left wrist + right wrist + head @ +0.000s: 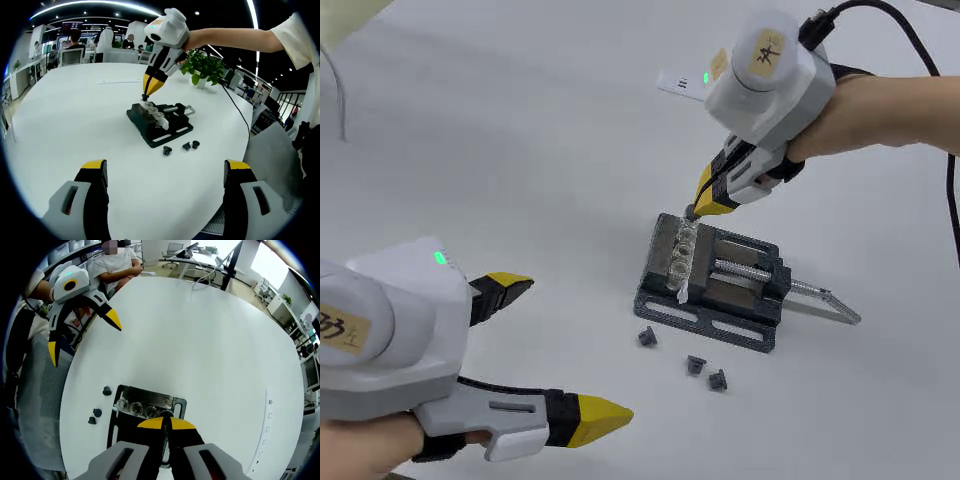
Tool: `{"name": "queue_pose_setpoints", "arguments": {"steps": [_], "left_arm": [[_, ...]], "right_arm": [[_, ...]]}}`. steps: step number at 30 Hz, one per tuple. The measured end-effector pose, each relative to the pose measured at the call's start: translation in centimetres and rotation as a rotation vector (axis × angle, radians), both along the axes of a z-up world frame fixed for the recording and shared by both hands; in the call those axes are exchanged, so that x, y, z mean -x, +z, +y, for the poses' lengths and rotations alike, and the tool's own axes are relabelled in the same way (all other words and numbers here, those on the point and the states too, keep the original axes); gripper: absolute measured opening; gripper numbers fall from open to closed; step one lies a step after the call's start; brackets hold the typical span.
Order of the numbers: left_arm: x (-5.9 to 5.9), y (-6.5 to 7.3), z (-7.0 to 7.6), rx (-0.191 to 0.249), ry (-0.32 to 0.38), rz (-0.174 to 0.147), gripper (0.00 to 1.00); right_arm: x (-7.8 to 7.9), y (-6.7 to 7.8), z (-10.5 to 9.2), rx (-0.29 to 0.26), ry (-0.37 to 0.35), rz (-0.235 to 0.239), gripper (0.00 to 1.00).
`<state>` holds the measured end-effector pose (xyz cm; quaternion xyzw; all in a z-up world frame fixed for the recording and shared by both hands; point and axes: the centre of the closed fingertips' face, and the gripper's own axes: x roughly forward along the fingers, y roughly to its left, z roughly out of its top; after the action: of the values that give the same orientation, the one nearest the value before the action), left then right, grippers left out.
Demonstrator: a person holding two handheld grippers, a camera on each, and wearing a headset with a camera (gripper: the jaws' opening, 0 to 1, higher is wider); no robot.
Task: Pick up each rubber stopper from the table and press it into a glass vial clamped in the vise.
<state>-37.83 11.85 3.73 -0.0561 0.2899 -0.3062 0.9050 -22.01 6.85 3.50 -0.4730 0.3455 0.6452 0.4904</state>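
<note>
**Right jaws closed on a stopper over the vise, left jaws wide**

In the head view, the right gripper [704,207] has its jaws drawn close on a small dark rubber stopper [691,212]. Its tips point down at the far end of the row of glass vials [681,262] clamped in the vise [750,300]. We cannot tell whether the stopper touches the end vial. The left gripper [560,350] is low and near us, jaws spread wide and holding nothing. Bare table [520,150] lies between it and the vise. Three loose stoppers [696,365] sit on the table just beside the vise's near edge, apart from one another. The vise handle [825,297] sticks out to the right, a black cable [920,60] trails behind the right hand, and a white strip [672,82] lies beyond the gripper.

In the left gripper view, the left gripper [165,167] shows both yellow tips far apart. Between them, further off, we see the loose stoppers [186,145] and the vise [150,132] with its glass vials [159,116]. The right gripper [150,90] reaches down onto the row from above. A potted plant [202,67] and people at desks stand beyond the table.

In the right gripper view, the right gripper [167,421] leaves only a thin slit, with the rubber stopper [167,413] at the tips. Its own jaws cover the end of the vise [112,425]. Three open glass vials [136,408] lie to the left of the tips, and the loose stoppers [97,412] beyond the vise. The left gripper [82,337] hangs open at the table's edge.
</note>
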Motion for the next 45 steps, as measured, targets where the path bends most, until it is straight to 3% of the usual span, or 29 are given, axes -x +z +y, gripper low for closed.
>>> {"name": "queue_pose_setpoints", "arguments": {"steps": [17,25,36,43,45], "left_arm": [[-0.1,-0.1,-0.7,0.011,-0.006,0.010,0.96],[-0.1,-0.4,-0.6,0.015,-0.008,0.021,0.96],[-0.8,-0.4,-0.8,0.029,-0.009,0.021,0.96],[-0.8,-0.8,-1.0,0.038,-0.009,0.032,0.95],[-0.9,-0.9,-1.1,0.043,-0.010,0.035,0.95]], "right_arm": [[0.5,0.1,-0.1,0.049,0.056,0.034,0.00],[1.2,0.3,-0.3,0.037,0.078,0.023,0.00],[0.9,0.1,0.0,0.055,0.066,0.032,0.00],[0.9,0.1,0.1,0.044,0.035,0.062,0.00],[0.9,0.1,0.1,0.048,0.056,0.044,0.00]]}}
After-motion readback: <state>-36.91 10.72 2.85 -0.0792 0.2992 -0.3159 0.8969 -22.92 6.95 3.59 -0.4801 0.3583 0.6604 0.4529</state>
